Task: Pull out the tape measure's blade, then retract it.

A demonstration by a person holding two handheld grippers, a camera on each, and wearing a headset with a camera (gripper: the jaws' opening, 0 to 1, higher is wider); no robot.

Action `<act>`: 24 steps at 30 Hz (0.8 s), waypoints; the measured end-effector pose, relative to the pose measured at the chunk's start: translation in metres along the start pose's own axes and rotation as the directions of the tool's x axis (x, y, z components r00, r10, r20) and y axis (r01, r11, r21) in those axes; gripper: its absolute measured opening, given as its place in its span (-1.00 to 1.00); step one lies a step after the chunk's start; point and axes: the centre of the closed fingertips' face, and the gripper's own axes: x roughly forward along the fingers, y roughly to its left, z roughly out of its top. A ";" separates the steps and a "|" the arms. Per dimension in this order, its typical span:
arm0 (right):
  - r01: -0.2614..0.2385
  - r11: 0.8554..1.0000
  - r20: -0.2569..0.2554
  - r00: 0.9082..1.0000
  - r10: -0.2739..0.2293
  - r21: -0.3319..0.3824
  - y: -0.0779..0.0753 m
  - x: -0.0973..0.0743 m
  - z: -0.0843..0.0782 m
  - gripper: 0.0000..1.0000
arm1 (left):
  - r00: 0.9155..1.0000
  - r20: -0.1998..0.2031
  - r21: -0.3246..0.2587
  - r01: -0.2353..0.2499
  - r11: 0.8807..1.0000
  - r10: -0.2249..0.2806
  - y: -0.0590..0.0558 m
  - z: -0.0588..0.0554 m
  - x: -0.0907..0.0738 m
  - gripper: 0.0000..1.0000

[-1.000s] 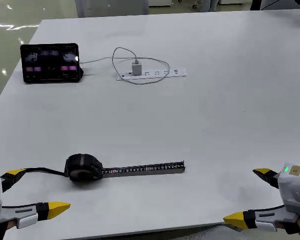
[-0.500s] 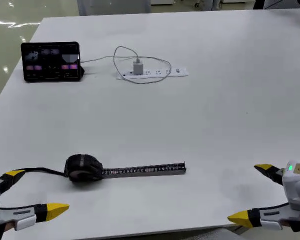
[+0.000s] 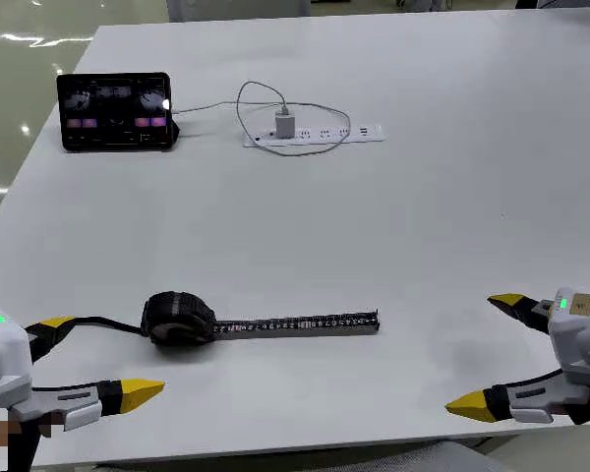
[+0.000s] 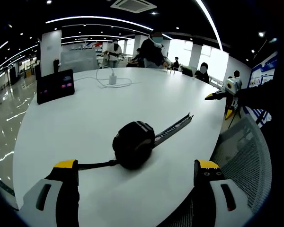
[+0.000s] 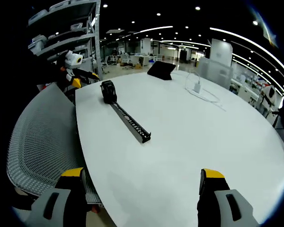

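Flanking one tape measure (image 3: 177, 318): two grippers (image 3: 103, 356) (image 3: 482, 350), agape.

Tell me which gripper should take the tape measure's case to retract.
Left, probably: the left gripper stands open right by the case of the tape measure, while the right gripper sits beyond the tip of the blade.

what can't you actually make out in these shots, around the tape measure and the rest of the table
Blade numbers: too small and blurred, head view.
Tape measure case: too dark to show any lock button, left gripper view.
Tablet screen: too small to read, head view.
Left gripper and right gripper: bodies cut off by the frame edges, head view.
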 end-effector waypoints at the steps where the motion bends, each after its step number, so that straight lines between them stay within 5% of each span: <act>1: -0.006 1.000 -0.010 1.000 0.006 -0.014 0.001 0.001 0.002 0.98 | 1.000 0.003 0.003 0.000 1.000 0.000 -0.001 0.002 0.000 0.98; 7: -0.064 0.996 -0.093 0.994 0.058 -0.056 -0.004 0.007 0.005 0.98 | 0.999 0.019 0.034 -0.034 0.999 0.033 -0.002 0.013 0.007 0.98; 9: -0.079 0.993 -0.094 0.993 0.071 -0.083 -0.004 0.009 0.009 0.98 | 0.995 -0.002 0.061 -0.099 0.993 0.099 0.006 0.013 0.008 0.98; 10: -0.089 0.992 -0.106 0.991 0.079 -0.093 -0.005 0.012 0.010 0.98 | 0.990 0.023 0.075 -0.139 0.987 0.137 0.010 0.020 0.010 0.98; 14: -0.117 0.987 -0.135 0.986 0.102 -0.112 -0.001 0.020 0.016 0.98 | 0.986 0.024 -0.022 -0.162 0.987 0.162 0.008 0.024 0.017 0.98; 19: -0.144 0.977 -0.150 0.981 0.120 -0.155 -0.004 0.027 0.024 0.94 | 0.978 0.046 -0.065 -0.199 0.978 0.202 0.007 0.029 0.027 0.98; 21: -0.147 0.976 -0.149 0.981 0.123 -0.159 -0.006 0.029 0.028 0.96 | 0.962 0.065 -0.093 -0.259 0.961 0.265 0.013 0.032 0.027 0.98; 24: -0.164 0.970 -0.160 0.978 0.136 -0.181 -0.007 0.033 0.033 0.94 | 0.964 0.058 -0.141 -0.247 0.959 0.258 0.008 0.031 0.033 0.98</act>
